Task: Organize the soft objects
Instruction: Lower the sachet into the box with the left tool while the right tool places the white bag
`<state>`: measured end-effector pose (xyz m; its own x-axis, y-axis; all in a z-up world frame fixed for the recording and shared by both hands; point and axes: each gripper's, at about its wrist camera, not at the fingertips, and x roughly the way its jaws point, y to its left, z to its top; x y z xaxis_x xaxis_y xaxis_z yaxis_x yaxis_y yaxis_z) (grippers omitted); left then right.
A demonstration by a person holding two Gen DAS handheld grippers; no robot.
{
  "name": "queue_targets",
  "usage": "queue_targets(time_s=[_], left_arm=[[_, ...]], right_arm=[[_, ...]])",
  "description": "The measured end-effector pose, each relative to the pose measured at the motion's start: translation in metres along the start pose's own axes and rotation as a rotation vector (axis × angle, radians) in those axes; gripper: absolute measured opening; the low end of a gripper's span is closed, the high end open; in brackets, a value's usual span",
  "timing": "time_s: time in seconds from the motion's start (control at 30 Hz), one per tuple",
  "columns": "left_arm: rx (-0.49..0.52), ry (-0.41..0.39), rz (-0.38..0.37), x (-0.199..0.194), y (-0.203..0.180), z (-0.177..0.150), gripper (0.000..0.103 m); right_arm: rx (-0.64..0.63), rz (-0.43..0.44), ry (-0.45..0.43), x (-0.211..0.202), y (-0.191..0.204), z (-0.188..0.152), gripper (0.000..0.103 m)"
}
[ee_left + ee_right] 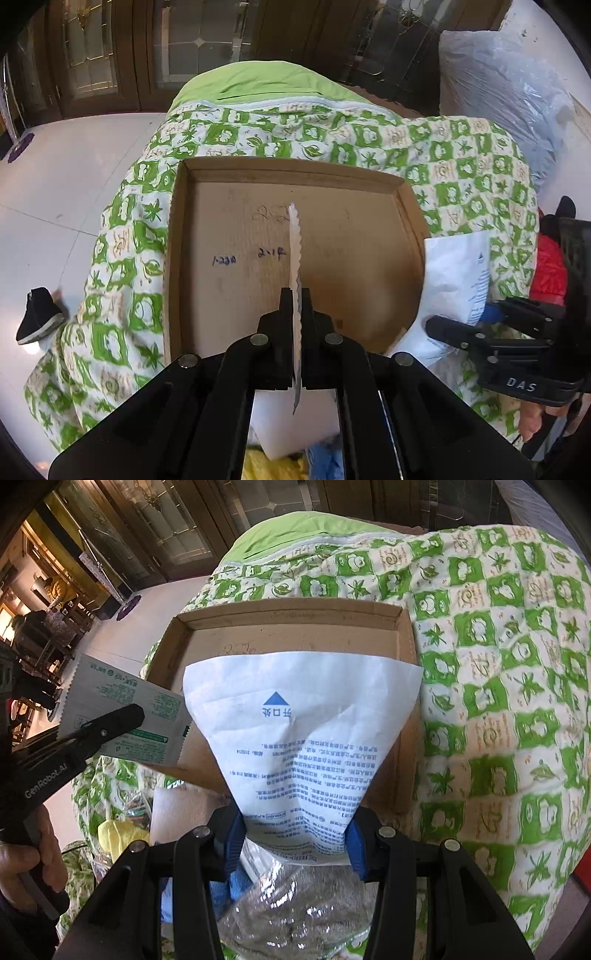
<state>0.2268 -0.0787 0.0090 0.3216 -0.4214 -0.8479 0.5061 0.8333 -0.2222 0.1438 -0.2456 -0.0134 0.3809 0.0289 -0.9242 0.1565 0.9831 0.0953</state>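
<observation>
Black left gripper (295, 295), blue-padded right gripper (295, 834)

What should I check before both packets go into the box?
1. Left gripper shut on the flat sachet: ok, held edge-on between the pads.
2. Right gripper shut on the white packet: ok, blue pads pinch its crumpled lower end.
3. Cardboard box free to receive: ok, its floor is bare in the left wrist view.
4. Sachet above the box: ok in the left wrist view.
5. White packet above the box: ok, its top overlaps the box in the right wrist view.
6. Box sits steady on the quilt: cannot tell, the quilt is soft and uneven.
</observation>
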Motion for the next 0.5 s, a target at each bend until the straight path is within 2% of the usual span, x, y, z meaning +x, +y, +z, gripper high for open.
queue_targets(time_s=[0.2, 0.5], left_arm=[[-0.009, 0.007, 0.012, 0.016, 0.011, 0.016, 0.002], [-0.016, 0.018, 0.032, 0.046, 0.020, 0.039, 0.002]], right_arm=[[-0.005, -0.001, 0.002, 0.011, 0.002, 0.024, 0.047], [0.008, 0.044, 0.063, 0.054, 0.002, 0.067, 0.047]])
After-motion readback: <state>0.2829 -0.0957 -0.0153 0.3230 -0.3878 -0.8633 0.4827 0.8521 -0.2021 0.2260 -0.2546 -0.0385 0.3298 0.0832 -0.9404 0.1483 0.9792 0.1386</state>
